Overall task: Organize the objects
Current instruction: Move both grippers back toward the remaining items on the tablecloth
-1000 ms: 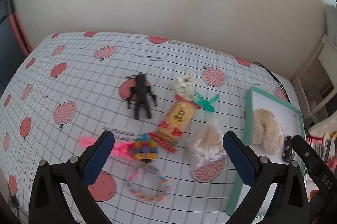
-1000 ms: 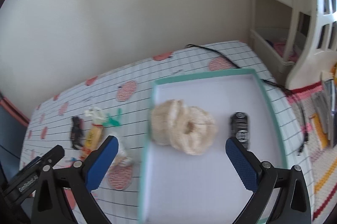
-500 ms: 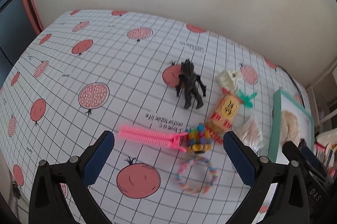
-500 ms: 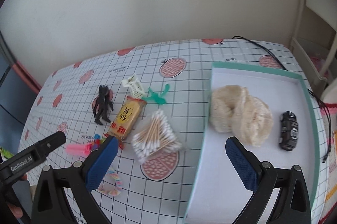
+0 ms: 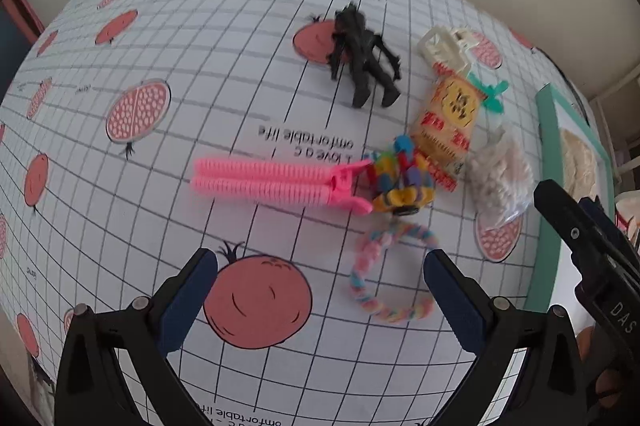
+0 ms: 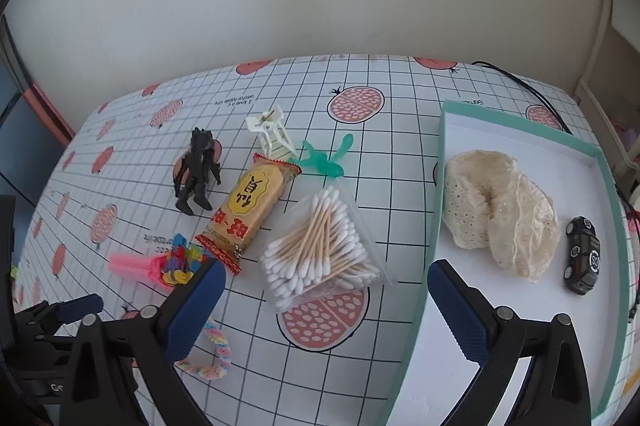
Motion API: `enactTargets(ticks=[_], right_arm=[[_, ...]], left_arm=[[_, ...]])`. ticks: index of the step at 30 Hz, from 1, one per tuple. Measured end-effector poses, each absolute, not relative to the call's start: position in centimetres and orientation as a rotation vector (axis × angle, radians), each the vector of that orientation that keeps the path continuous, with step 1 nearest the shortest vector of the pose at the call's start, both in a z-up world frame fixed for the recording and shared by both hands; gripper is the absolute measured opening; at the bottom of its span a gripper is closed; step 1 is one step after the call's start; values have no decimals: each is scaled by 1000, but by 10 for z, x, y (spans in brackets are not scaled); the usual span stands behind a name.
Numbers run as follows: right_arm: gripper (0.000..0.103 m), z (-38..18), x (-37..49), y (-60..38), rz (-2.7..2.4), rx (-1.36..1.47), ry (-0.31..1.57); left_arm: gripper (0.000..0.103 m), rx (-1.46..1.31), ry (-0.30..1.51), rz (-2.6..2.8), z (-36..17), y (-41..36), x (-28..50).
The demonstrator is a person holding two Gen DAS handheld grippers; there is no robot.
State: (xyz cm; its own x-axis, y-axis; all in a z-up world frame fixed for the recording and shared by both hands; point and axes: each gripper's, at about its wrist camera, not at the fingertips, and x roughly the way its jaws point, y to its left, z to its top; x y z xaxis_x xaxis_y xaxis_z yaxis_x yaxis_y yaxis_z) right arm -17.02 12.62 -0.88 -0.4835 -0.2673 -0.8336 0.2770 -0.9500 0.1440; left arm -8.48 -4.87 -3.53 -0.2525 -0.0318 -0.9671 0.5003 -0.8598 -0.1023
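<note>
Pomegranate-print gridded cloth covers the tabletop (image 5: 168,186) beneath a plain cream wall. From the left wrist view, the left claw (image 5: 320,290) hangs wide open and empty above the cloth, its blue pads spread over a printed red fruit and a pastel braided loop (image 5: 386,274). Just ahead lies a pink comb-like hair clip (image 5: 272,182), its end touching a multicoloured bead toy (image 5: 404,174). Farther back a black action figure (image 5: 366,62) lies flat; beside it sit a cream hair claw clip (image 5: 444,50), a snack packet (image 5: 448,130), a small green plastic piece (image 5: 494,94) and a bag of cotton swabs (image 5: 500,182). A teal-rimmed tray (image 5: 548,162) runs along the right edge, with the right claw's black frame in front of it.

From the right wrist view, the right claw (image 6: 324,310) is likewise wide open and holds nothing, poised over the swab bag (image 6: 324,258) and the tray's near left rim (image 6: 430,266). Inside the white tray rest a cream lace fabric bundle (image 6: 500,210) and, just beside it, a black toy car (image 6: 582,254). The figure (image 6: 198,170), packet (image 6: 248,214), cream clip (image 6: 272,134) and green piece (image 6: 324,158) lie on the cloth left of the tray.
</note>
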Motion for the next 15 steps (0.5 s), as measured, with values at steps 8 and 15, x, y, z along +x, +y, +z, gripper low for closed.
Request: enactTargets(ticks=[8, 15], right_arm=[[99, -21, -171, 119, -2442, 1385, 30], [91, -29, -172, 117, -2423, 1395, -8]], left_arm=[[103, 1736, 515, -2153, -45, -36, -88], [102, 1769, 457, -2143, -49, -25, -89]])
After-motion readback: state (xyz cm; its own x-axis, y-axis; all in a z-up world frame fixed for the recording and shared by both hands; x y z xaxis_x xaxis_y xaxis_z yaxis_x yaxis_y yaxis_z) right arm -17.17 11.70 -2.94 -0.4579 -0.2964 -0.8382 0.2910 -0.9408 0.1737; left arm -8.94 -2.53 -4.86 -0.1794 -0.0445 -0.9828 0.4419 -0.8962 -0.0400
